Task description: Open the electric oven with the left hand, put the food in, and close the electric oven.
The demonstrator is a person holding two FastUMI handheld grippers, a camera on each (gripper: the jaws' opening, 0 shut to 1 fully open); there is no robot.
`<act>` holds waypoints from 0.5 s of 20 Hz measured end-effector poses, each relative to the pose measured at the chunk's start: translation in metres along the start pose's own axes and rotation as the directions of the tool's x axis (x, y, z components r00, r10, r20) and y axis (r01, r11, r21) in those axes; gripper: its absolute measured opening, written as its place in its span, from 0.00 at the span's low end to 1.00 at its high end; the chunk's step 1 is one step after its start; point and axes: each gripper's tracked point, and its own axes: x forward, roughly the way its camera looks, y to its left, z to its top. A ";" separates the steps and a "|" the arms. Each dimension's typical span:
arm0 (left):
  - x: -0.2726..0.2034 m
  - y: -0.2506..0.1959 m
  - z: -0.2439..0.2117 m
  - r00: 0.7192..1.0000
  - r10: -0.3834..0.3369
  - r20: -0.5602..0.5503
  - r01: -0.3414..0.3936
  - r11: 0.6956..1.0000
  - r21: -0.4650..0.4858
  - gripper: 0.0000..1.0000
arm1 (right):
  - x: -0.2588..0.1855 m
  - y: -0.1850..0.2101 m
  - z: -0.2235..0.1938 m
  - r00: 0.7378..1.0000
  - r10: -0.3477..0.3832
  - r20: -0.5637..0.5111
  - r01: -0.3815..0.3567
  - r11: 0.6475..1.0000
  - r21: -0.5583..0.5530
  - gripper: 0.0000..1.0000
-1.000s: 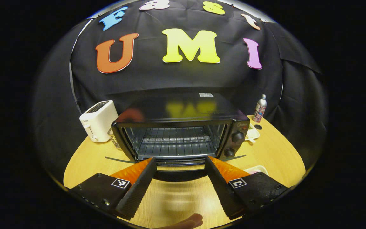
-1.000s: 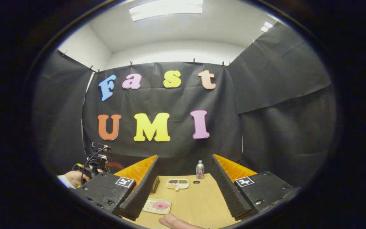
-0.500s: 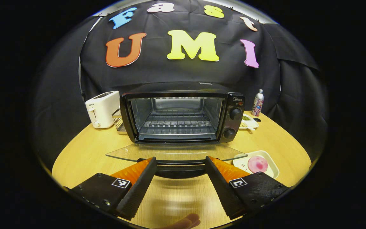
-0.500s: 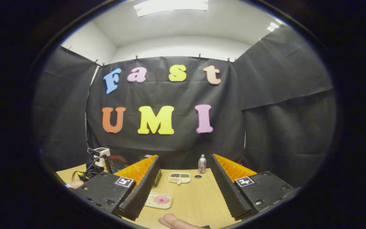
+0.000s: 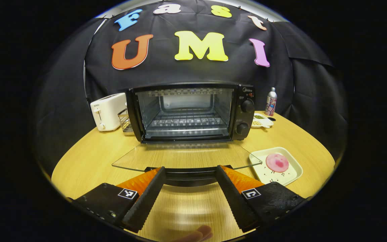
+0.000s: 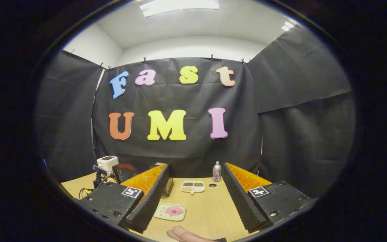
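On the wooden table [image 5: 291, 134], the oven [image 5: 190, 112] gapes; both claws [image 5: 188, 188] [image 6: 195, 198] spread, empty.

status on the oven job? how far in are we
Done: the oven is open, its glass door lying flat over the table. In hand: the left gripper sits open at the door handle, fingers either side, not clamped. Left: the pink food sits on its plate, the oven rack is bare, the right gripper is open and holds nothing. Loading and closing remain.
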 end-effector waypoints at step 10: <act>-0.001 0.007 -0.009 1.000 0.003 -0.009 -0.004 0.999 -0.047 0.97 | 0.019 0.000 -0.014 0.998 -0.012 -0.060 0.012 1.000 -0.010 0.98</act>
